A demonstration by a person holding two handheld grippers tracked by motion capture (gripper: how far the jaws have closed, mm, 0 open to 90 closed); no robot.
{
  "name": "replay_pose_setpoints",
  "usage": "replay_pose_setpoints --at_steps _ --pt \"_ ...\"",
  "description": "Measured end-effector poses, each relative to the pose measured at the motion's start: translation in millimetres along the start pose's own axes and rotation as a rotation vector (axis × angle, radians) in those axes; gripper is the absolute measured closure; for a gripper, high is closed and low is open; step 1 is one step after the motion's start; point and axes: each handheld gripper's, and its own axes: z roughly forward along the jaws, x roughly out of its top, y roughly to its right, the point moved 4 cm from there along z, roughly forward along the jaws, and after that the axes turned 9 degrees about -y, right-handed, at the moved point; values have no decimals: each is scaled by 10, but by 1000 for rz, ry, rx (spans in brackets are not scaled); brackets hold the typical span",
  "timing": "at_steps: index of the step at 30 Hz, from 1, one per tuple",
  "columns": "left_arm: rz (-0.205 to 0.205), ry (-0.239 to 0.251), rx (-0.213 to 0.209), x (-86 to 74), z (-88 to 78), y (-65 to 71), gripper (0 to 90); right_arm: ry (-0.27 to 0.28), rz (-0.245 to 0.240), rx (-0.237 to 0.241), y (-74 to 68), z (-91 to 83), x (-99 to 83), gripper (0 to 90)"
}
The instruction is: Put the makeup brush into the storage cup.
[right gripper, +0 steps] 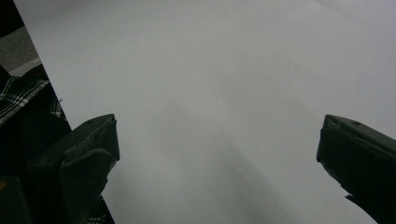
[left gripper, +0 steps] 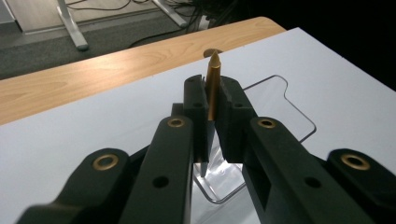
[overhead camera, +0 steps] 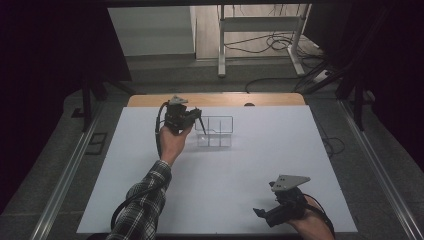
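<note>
Mostly surface: a white sheet covers the wooden table, whose bare wood shows as a strip along the far edge.
Room: grey floor beyond the table, a white metal stand with loose cables around its feet, dark curtains on both sides.
Tray: a clear plastic compartment tray sits on the sheet near the far edge, slightly left of the middle.
Pen: a gold pen stands nearly upright, its tip pointing away from the camera in the left gripper view, directly over the tray's rim.
Left gripper: clenched on the gold pen, held at the tray's left end.
Right gripper: jaws spread wide with nothing between them, low over the sheet near the front right corner, well apart from the tray.
Edges: metal rails run along both long sides of the table.
Open room: the sheet's middle, right half and front lie bare.
</note>
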Motion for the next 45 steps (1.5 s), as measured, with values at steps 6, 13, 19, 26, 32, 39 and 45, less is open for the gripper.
replay_pose_setpoints --at_steps 6,13,19,26,32,39,45 --pt "0 -11 3 -43 59 4 841 -9 -4 1 -8 17 -5 0" --pt "-3 -24 -8 -64 117 19 841 -28 -16 4 -29 44 -13 0" --pt "-15 -27 -16 -70 143 12 837 -32 -21 5 -32 51 -17 0" --pt "20 0 17 -43 130 23 599 -43 -27 7 -38 62 -24 0" --pt "13 13 51 -12 102 4 362 -50 -35 2 -38 67 -27 0" --pt "-3 24 39 10 63 -19 229 -46 -30 2 -35 63 -26 0" --pt "4 19 12 17 45 2 191 -46 -36 -5 -32 62 -24 0"
